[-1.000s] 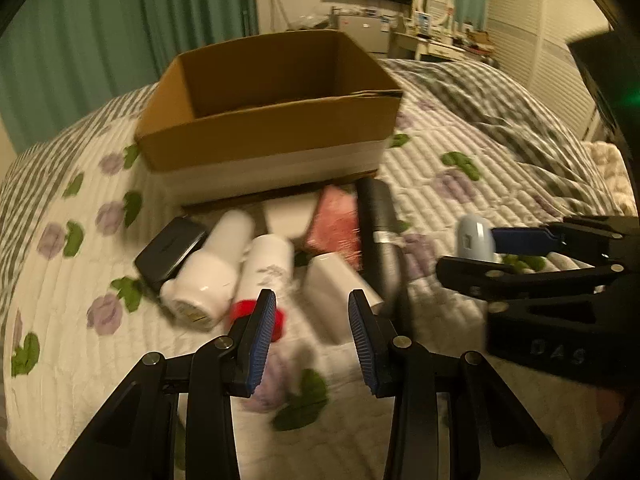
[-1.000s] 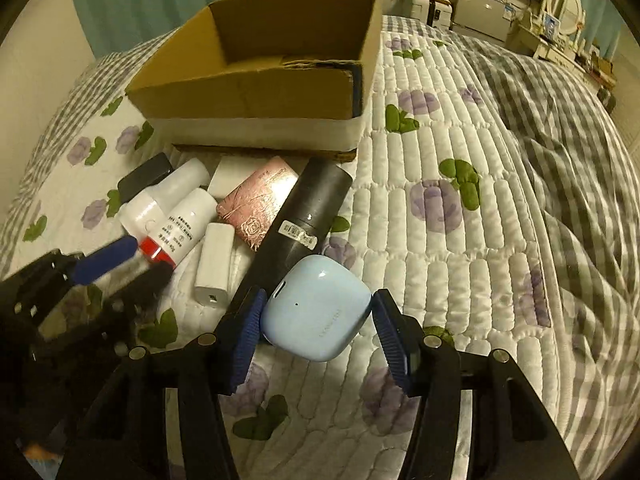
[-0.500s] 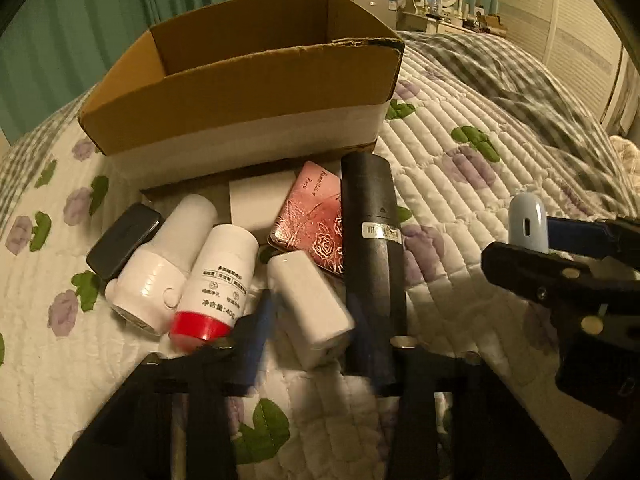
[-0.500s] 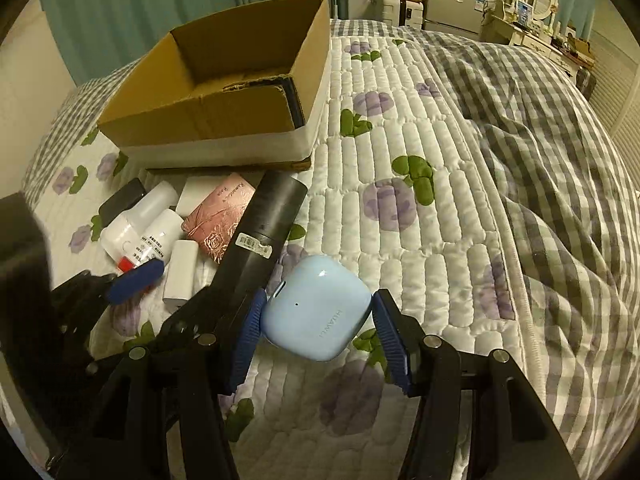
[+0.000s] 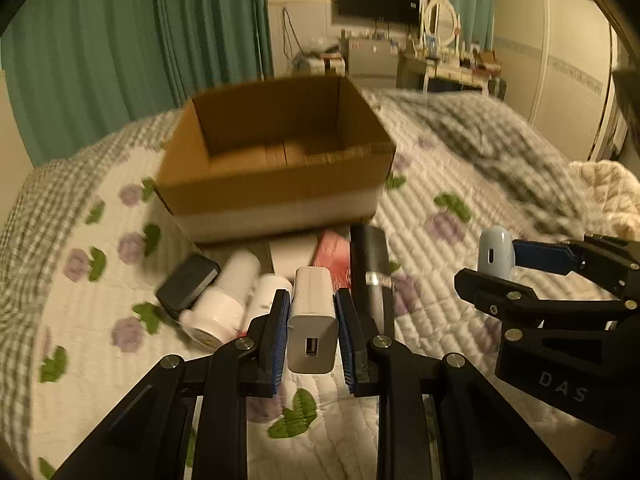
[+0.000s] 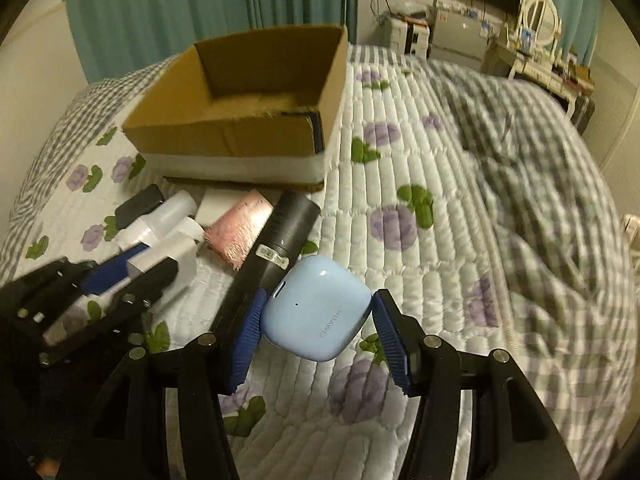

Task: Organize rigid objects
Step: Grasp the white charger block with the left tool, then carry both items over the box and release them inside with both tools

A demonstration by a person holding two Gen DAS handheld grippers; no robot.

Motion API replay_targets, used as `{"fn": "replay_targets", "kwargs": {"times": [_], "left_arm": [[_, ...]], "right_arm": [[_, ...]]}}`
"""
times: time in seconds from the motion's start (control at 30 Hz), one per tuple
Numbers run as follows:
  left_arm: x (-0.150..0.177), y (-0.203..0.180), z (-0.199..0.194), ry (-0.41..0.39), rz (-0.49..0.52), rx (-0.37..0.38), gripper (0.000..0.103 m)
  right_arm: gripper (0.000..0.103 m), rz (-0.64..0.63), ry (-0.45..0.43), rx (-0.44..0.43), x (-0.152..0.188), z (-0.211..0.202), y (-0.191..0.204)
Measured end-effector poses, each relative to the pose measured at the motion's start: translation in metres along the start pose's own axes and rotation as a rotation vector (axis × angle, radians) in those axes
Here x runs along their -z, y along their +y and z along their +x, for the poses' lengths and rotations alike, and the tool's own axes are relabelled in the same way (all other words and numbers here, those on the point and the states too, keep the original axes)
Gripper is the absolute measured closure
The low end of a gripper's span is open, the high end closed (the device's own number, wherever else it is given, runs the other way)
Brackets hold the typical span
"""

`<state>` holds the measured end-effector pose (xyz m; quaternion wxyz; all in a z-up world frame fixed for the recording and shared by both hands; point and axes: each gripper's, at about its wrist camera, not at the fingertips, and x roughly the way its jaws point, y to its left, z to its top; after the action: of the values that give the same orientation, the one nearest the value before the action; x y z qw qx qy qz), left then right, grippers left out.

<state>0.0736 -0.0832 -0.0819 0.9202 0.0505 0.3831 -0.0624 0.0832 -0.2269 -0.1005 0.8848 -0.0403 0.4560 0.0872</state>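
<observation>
The white quilted bedspread with purple flowers and green leaves (image 6: pixel 420 152) fills the field before you; its right half, up to the grey checked blanket (image 6: pixel 540 168), lies bare and gives you open room. The open brown cardboard box with a white lower band (image 5: pixel 276 184) stands on the quilt ahead, its near rim facing you and its floor bare. Just in front of its near wall lies the cluster: a long black cylinder (image 6: pixel 280 248), a pink embossed flat packet (image 6: pixel 240 232), a flat white rectangular box (image 6: pixel 218 204), two white plastic bottles (image 5: pixel 224 300) side by side, and a small black case (image 5: pixel 188 286) at the left edge (all touching or nearly so).

Your left gripper (image 5: pixel 313 326) is closed on the white rectangular USB charger block (image 5: pixel 312 320), its port facing the camera, held clear of the quilt. Your right gripper (image 6: pixel 316 320) clamps the pale-blue rounded earbud case (image 6: pixel 316 312) between both blue pads, above the quilt beside the cylinder's near end.
</observation>
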Motion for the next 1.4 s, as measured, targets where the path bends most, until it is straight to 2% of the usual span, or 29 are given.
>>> {"fn": "replay_targets", "kwargs": {"times": [0.2,0.43,0.67,0.8,0.97,1.13,1.4], "left_arm": [[-0.021,0.016,-0.045,-0.094,0.003,-0.016,0.080],[-0.055,0.040,-0.080,-0.186,-0.009,-0.036,0.080],[-0.114,0.066,-0.086,-0.267,-0.014,-0.056,0.080],[-0.145,0.076,-0.060,-0.276,-0.002,-0.077,0.080],[-0.163,0.084,-0.005,-0.230,-0.008,-0.069,0.080],[-0.158,0.085,0.060,-0.119,-0.027,-0.040,0.080],[-0.136,0.080,0.110,-0.046,-0.001,-0.047,0.080]], "right_arm": [[0.048,-0.021,-0.083,0.036,-0.014,-0.047,0.009],[0.048,-0.070,-0.201,0.038,-0.048,-0.101,0.027],[0.048,-0.109,-0.279,0.001,-0.103,-0.113,0.047],[0.048,-0.116,-0.291,-0.004,-0.139,-0.098,0.050],[0.048,-0.110,-0.269,-0.015,-0.173,-0.063,0.047],[0.048,-0.105,-0.212,-0.008,-0.190,-0.012,0.041],[0.048,-0.096,-0.136,-0.016,-0.186,0.048,0.028]]}}
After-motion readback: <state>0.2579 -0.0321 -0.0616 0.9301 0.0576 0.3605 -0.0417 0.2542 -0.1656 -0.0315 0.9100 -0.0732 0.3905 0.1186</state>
